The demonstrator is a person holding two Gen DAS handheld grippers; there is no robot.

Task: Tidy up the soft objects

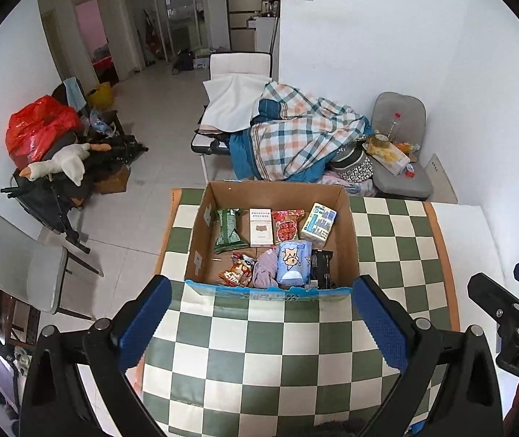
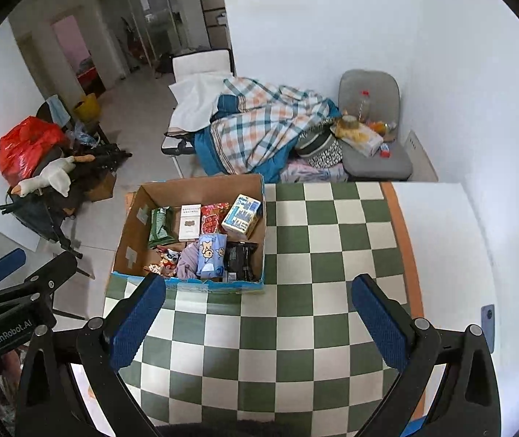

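An open cardboard box [image 1: 201, 240] [image 2: 132, 233] stands on the green-and-white checkered table [image 1: 270, 357] [image 2: 295, 327]. It holds several soft packs: a green pack [image 1: 227, 230], a white pack [image 1: 260, 226], a red pack [image 1: 287, 226], a blue-white tissue pack [image 1: 318, 224], a light blue pack [image 1: 293, 262], a purple cloth [image 1: 264, 271], a black pouch [image 1: 320, 264] and a snack bag [image 1: 235, 273]. My left gripper [image 1: 263, 317] is open and empty just before the box. My right gripper [image 2: 259, 317] is open and empty, to the right of the box.
A folding bed with a plaid blanket [image 1: 295, 134] and a grey chair [image 1: 401, 160] with clutter stand beyond the table. A white chair [image 1: 22, 266] stands left of it. A pile with a red bag [image 1: 37, 127] and a plush goose [image 1: 59, 164] is on the floor.
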